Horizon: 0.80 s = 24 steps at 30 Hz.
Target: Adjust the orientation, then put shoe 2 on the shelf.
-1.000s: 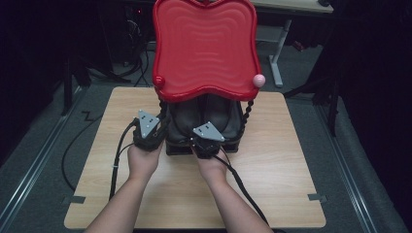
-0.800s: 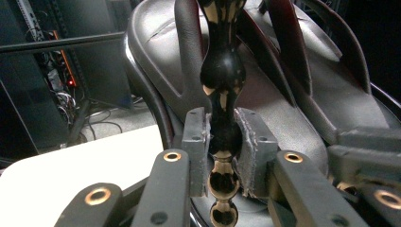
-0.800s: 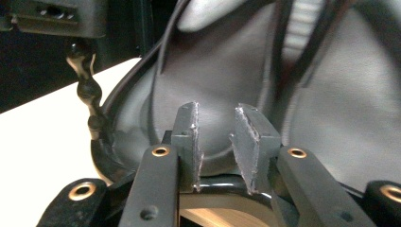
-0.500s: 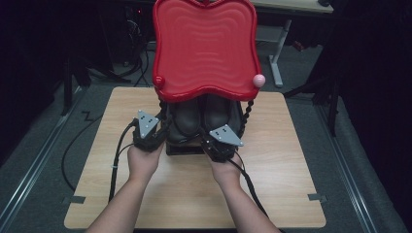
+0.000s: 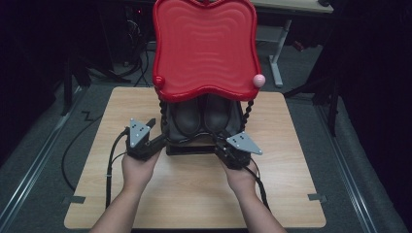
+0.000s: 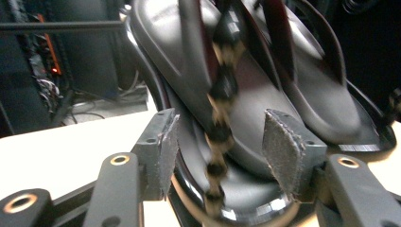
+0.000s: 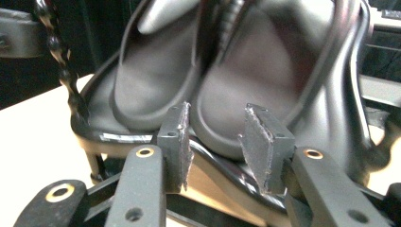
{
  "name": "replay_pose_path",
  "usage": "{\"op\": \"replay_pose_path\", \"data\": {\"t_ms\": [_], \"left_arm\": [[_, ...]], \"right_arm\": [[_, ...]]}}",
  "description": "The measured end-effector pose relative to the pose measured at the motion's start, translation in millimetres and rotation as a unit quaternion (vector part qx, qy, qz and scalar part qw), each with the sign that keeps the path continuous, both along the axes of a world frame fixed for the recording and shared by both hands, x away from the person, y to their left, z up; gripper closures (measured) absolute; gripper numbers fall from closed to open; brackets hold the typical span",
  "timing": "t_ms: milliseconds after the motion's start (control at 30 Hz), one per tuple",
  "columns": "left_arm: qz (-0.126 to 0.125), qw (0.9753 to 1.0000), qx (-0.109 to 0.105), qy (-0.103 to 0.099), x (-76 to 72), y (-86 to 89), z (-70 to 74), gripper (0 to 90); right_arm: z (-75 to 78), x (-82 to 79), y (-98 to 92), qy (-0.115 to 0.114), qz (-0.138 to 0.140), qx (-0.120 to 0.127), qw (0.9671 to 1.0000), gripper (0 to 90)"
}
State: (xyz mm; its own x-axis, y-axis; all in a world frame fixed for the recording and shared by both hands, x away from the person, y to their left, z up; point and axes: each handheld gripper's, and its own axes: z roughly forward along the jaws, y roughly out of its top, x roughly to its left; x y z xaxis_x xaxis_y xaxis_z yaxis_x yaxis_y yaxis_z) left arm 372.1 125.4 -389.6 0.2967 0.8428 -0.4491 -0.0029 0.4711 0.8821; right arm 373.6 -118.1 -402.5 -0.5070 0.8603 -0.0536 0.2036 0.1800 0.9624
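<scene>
From above, I see a black shoe stand [image 5: 194, 144] at the middle of the wooden table [image 5: 286, 194], a pair of dark shoes [image 5: 201, 116] resting on it under a raised red lid [image 5: 204, 48]. My left gripper [image 5: 154, 130] sits at the stand's left edge, jaws wide — its view shows a twisted black-and-tan post [image 6: 220, 137] between the pads [image 6: 283, 151], untouched. My right gripper [image 5: 221, 141] is at the stand's front right corner, jaws apart — nothing held, a shoe's toe [image 7: 222, 127] just beyond.
</scene>
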Motion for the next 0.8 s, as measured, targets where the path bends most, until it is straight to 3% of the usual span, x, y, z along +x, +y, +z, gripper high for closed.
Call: {"op": "replay_pose_path", "data": {"t_ms": [233, 333, 400, 500, 600, 700, 733, 800], "left_arm": [[-0.024, 0.9987, 0.005, 0.044, -26.8, 12.9, -29.3, 42.4], [-0.023, 0.9966, 0.03, 0.074, -38.8, 25.2, -49.5, 41.5], [-0.024, 0.9946, 0.035, 0.095, -45.0, 34.6, -59.2, 40.7], [-0.019, 0.9905, 0.058, 0.123, -58.5, 51.7, -74.2, 40.2], [-0.008, 0.9901, 0.063, 0.126, -74.2, 66.0, -83.5, 40.2], [0.004, 0.9904, 0.066, 0.121, -88.7, 75.6, -95.0, 40.2], [0.0, 0.9899, 0.057, 0.13, -90.6, 78.7, -98.0, 40.3], [-0.002, 0.9882, 0.061, 0.14, -89.5, 81.4, -98.9, 39.9]], "right_arm": [[-13.5, -15.1, -37.0, 0.015, -0.012, -0.015, 0.9997, 53.7], [-24.0, -22.0, -58.4, 0.031, -0.024, -0.024, 0.9989, 46.5], [-32.1, -27.8, -74.1, 0.042, -0.033, -0.028, 0.9982, 42.1], [-44.1, -37.5, -97.5, 0.057, -0.046, -0.037, 0.9967, 37.9], [-55.4, -48.8, -123.5, 0.082, -0.065, -0.036, 0.9939, 35.6], [-63.0, -56.7, -139.4, 0.086, -0.077, -0.044, 0.9923, 32.2], [-66.0, -58.9, -143.2, 0.084, -0.082, -0.046, 0.992, 31.7], [-74.2, -62.2, -149.2, 0.083, -0.09, -0.048, 0.9913, 30.0]]}}
